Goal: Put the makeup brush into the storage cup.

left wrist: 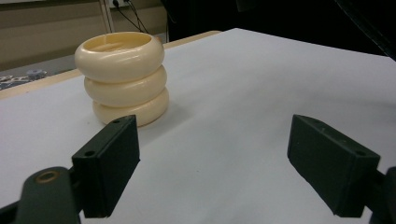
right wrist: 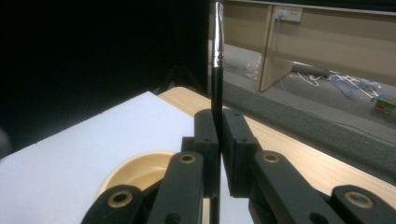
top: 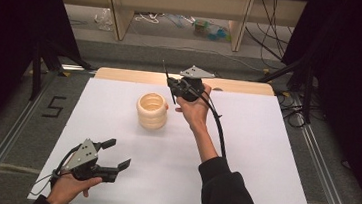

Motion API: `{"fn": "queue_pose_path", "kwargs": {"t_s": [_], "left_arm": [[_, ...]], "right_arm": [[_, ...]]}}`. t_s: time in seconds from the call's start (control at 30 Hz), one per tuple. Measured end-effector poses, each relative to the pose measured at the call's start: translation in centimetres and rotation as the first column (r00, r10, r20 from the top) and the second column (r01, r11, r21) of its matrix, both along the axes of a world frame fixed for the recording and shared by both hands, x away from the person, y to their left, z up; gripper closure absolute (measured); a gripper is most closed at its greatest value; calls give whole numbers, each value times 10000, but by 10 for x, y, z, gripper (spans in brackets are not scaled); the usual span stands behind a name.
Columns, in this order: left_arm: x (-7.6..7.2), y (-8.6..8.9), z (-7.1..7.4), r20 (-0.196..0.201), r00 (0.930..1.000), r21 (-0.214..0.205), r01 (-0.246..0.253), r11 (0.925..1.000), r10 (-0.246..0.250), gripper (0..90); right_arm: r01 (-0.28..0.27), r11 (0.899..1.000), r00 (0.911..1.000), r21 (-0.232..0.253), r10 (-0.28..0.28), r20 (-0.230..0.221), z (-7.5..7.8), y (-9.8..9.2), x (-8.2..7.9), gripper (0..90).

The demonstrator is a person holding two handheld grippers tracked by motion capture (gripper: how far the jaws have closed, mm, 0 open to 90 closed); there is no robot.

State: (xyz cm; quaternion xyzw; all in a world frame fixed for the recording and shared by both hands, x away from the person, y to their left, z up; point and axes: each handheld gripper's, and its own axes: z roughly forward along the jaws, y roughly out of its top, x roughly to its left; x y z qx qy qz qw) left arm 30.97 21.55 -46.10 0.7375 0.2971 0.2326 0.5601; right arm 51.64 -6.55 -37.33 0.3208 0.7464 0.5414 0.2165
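So the right claw [top: 172,87] is clamped on a thin paintbrush [right wrist: 217,70], held upright just beside the cream ringed holder [top: 152,111] mid-tabletop [top: 244,153], probably so it drops in handle-first; left claw [top: 116,154] rests near the front edge, jaws apart, empty, likely waiting.

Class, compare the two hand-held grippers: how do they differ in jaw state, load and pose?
The left tool has its jaws wide open and empty, resting low near the white table edge; the right tool is shut on a thin black brush, raised beside the cream ringed holder. Both are black, with a grey plate.
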Motion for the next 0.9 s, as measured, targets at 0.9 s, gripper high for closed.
{"fn": "queue_pose_path", "kwargs": {"t_s": [0.9], "left_arm": [[-1, 0, 0, -63, 10000, -89, -9, 10000, 8, 168]], "right_arm": [[-694, 9976, 9973, 53, 692, 224, 3, 46, 3, 853]]}}
